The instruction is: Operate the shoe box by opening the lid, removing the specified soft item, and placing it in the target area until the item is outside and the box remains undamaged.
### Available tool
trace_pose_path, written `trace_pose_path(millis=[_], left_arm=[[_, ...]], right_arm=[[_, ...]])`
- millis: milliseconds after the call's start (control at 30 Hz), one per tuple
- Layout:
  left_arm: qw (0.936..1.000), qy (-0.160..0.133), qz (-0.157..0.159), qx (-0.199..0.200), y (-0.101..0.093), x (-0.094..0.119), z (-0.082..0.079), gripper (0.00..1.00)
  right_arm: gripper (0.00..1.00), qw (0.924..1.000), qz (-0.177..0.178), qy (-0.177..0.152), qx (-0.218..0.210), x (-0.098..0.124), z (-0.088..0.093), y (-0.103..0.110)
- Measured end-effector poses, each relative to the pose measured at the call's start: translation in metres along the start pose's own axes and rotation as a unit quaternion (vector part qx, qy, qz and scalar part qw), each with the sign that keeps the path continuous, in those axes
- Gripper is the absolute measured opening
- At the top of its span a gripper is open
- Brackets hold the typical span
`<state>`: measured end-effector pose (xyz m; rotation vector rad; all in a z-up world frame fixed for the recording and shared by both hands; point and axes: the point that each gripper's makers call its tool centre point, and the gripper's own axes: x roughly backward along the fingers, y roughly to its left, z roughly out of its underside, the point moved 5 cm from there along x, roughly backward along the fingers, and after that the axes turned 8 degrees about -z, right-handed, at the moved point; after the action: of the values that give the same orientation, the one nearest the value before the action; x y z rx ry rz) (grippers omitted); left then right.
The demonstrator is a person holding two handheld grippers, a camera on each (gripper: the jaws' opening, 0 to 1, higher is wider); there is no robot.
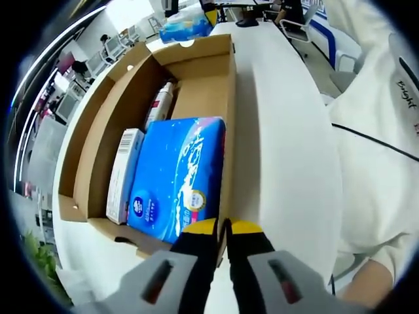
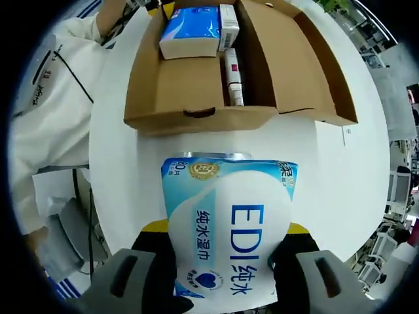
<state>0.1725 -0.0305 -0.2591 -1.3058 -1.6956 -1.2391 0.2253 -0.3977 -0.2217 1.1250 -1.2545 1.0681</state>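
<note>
Shoe box (image 1: 196,78) sits open on the white bench (image 1: 288,150), lid flap folded out to one side.

Right tool (image 2: 226,252): jaws spread around a pale blue wipes pack (image 2: 226,222), one on each side, clamped on it. The pack is outside the box, held over bare bench just beside the box's near wall. This looks like the soft item of the task, already lifted out and on its way to be set down. In the left gripper view the same pack (image 1: 186,26) shows beyond the far end of the box.

Left tool (image 1: 222,229): jaws together, yellow tips nearly touching, at the near corner of the box by its right wall. I cannot tell whether cardboard is pinched between them. Judgement: it is parked there to steady the box so it does not slide or tear while the other tool works.

Contents left in the box: a blue tissue pack (image 1: 177,176) lying flat at the left tool's end, a narrow white carton (image 1: 124,173) beside it against the wall, and a slim tube (image 1: 160,101) further along. The rest of the floor is bare cardboard.

Box walls and flap look sound, no creases or tears visible.

A person in white clothing (image 1: 386,131) stands at the bench edge.

Remaining: lower the wipes pack onto the bench, release.
</note>
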Motion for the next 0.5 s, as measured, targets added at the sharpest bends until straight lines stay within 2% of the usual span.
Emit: trace_pose_path(millis=[133,300,500], left_arm=[[1.0,-0.001,0.001,-0.002,0.0,0.0,0.0,0.05],[1.0,-0.002,0.002,-0.001,0.0,0.0,0.001,0.05],[1.0,0.0,0.0,-0.002,0.0,0.0,0.001,0.05]], right_arm=[[0.58,1.0,0.007,-0.001,0.004,-0.01,-0.004,-0.004],[0.58,0.9998,-0.018,0.002,0.007,-0.022,-0.005,0.0],[0.58,0.9998,-0.019,-0.005,0.006,-0.031,-0.005,0.0]])
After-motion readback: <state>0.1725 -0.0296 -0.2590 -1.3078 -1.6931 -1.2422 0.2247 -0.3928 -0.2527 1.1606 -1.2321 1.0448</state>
